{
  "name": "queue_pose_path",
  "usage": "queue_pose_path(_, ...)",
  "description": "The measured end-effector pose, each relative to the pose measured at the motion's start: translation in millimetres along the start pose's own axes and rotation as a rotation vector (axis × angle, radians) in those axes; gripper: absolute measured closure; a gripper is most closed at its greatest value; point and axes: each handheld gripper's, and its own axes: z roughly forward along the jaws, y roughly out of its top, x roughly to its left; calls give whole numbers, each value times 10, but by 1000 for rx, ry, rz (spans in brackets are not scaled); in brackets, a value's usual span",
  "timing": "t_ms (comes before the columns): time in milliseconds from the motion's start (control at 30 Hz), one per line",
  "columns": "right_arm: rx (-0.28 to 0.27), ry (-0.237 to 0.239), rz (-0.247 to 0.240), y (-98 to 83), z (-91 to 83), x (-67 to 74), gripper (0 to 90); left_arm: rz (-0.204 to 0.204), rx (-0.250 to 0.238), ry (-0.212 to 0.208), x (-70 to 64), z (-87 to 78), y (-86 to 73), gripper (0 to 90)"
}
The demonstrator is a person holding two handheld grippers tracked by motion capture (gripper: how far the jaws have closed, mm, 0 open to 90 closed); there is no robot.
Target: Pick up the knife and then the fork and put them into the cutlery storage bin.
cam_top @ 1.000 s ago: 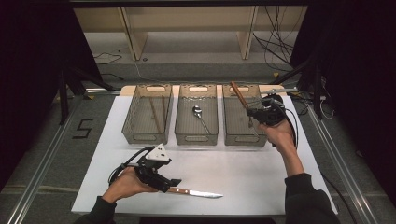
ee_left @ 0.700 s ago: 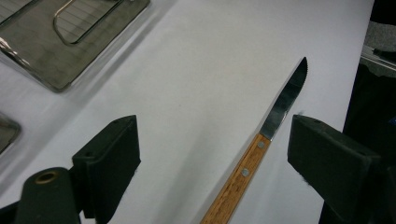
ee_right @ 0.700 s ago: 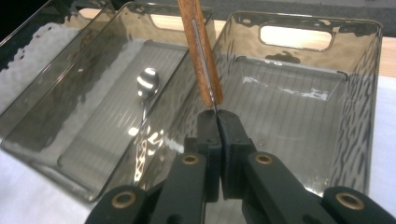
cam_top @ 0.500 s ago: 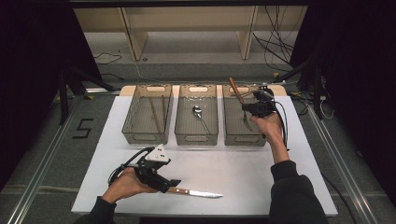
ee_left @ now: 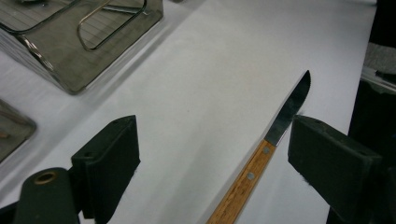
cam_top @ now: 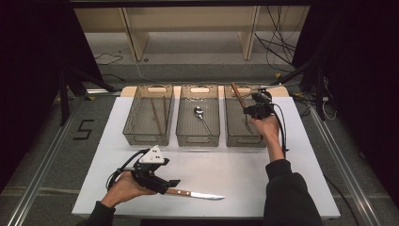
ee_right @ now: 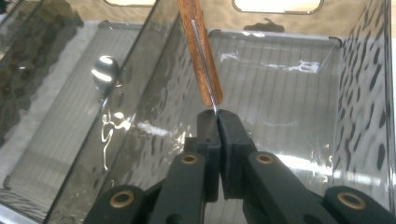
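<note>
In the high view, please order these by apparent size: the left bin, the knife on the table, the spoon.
1. Left bin, clearly largest.
2. Knife on the table, partly hidden by the left tongs.
3. Spoon, smallest, though farther from the camera.

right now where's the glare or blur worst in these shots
Right gripper view: bright glare streaks on the clear bin walls, and the spoon flares white. Left gripper view: the knife is sharp, the near jaws soft. High view: white table evenly lit, surroundings dark.
</note>
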Motion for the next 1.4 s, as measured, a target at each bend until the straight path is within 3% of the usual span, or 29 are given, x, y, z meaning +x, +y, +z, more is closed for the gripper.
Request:
queue_pose_path(300,30,-22,4,-22,90,14,870,-7,-23,5,-3,-20,-29,161)
queue_pose_path(400,41,-31,5,-30,118,6,816,-9,-20,6,3,-20,-34,161)
queue_pose_path(467,42,-12,18,-28,117,-5,678,-7,-19,5,1,-19,-34,161)
queue_pose_path(533,38,10,20,-26,89,-3,632,-7,-19,5,0,-16,-33,161)
queue_pose_path(800,-12,29,-66,-41,-128,98,462,0,2,18,6,-15,-33,161)
queue_pose_path(967,-67,105,-146,-140,-362,200,383,9,32,23,5,9,-37,161)
queue_pose_path(1333,-117,244,-306,-649,-720,428,293,53,95,36,-33,53,-22,162)
queue_pose_path(1400,-124,267,-326,-755,-756,465,286,67,128,31,-36,66,-29,163)
